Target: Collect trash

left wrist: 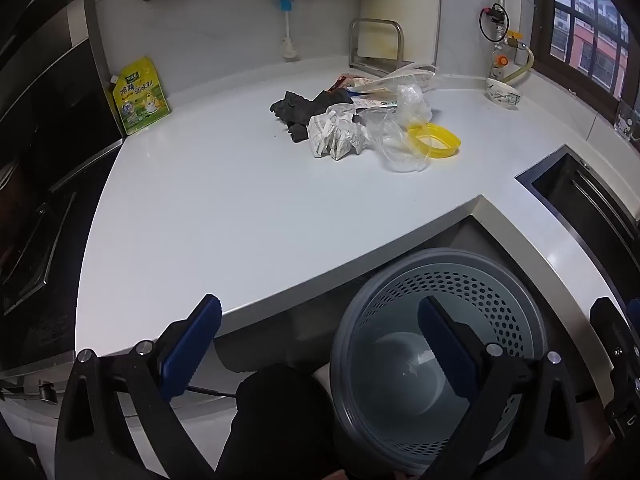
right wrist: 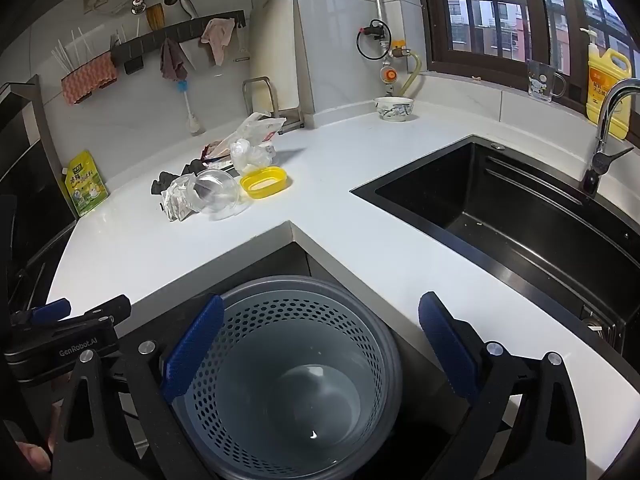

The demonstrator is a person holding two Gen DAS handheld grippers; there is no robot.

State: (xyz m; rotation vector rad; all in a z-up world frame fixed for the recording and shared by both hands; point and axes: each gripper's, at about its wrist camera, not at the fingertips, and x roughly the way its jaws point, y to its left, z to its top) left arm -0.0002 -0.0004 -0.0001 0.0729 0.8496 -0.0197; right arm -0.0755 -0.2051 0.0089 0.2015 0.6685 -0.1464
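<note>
A: Trash first; where does it lie, and where is it meant to go?

B: Nearest sits the round grey plastic waste bin with a perforated wall (right wrist: 304,380), on the floor in the inner corner of the counter; nothing shows inside it, so by that the collecting has not yet begun.

A: And the grippers?

B: The left gripper (left wrist: 320,344) and the right gripper (right wrist: 320,344) both hang above the bin, tilted downward; each has its blue pads spread wide with nothing between them.

A: Farther out?

B: Across the bare white L-shaped countertop (right wrist: 360,216) the pile lies well apart from the bin; a crumpled ball of white printed paper (left wrist: 338,136) is at its near edge, touching a clear plastic cup lying on its side (left wrist: 400,148); just beside the cup is a yellow oval plastic lid (left wrist: 434,140); behind them are a dark crumpled rag (left wrist: 298,114), a wad of clear plastic film (left wrist: 412,100) and some torn packaging (right wrist: 256,128).

A: So the next move?

B: Likely a reach forward over the counter edge to the pile; the paper ball looks the easiest first grasp, being nearest and compressible; the cup may slip or roll, so the pads would need to close across its wall; then a carry to the bin and a release above its mouth.
</note>
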